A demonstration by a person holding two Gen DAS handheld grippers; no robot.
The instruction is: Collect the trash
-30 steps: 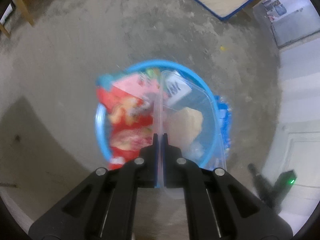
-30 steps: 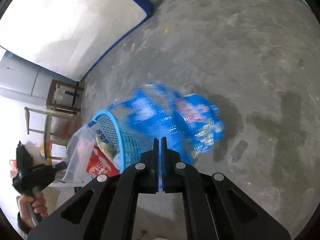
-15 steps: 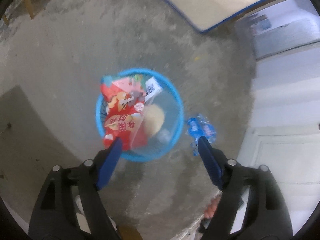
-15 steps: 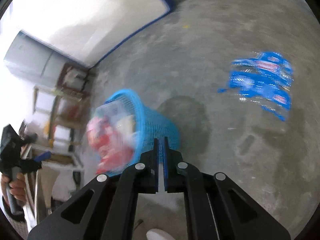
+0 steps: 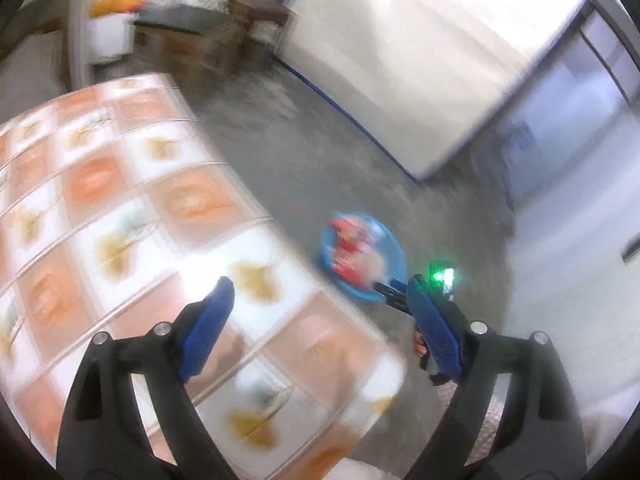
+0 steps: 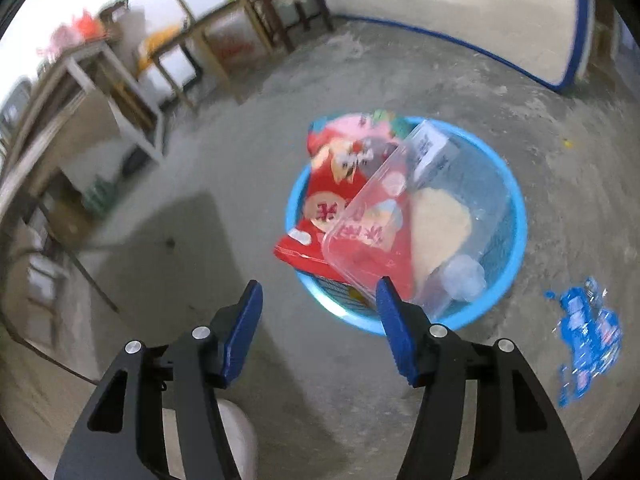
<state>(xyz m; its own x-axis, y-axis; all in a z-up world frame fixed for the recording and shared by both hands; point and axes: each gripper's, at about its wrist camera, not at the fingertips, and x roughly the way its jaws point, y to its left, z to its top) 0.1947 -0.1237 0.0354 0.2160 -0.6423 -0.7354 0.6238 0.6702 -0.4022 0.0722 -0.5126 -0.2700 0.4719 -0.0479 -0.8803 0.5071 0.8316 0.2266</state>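
A round blue basket (image 6: 508, 216) stands on the concrete floor, holding a red snack bag (image 6: 336, 184), a clear plastic container (image 6: 404, 200) and a beige piece. A blue wrapper (image 6: 588, 328) lies on the floor to its right, outside it. My right gripper (image 6: 318, 294) is open and empty, just above the basket's near rim. My left gripper (image 5: 320, 292) is open and empty, high over a table edge; the basket (image 5: 394, 246) is small and far below in its blurred view.
A table with an orange-and-white patterned cloth (image 5: 120, 220) fills the left of the left wrist view. A white mattress with blue edging (image 6: 480, 12) leans at the back. Wooden tables and stools (image 6: 192, 40) stand at the back left.
Both grippers have opened and risen. The left one let the clear container drop into the basket and swung up over the table. The right one released the blue wrapper, which landed on the floor.
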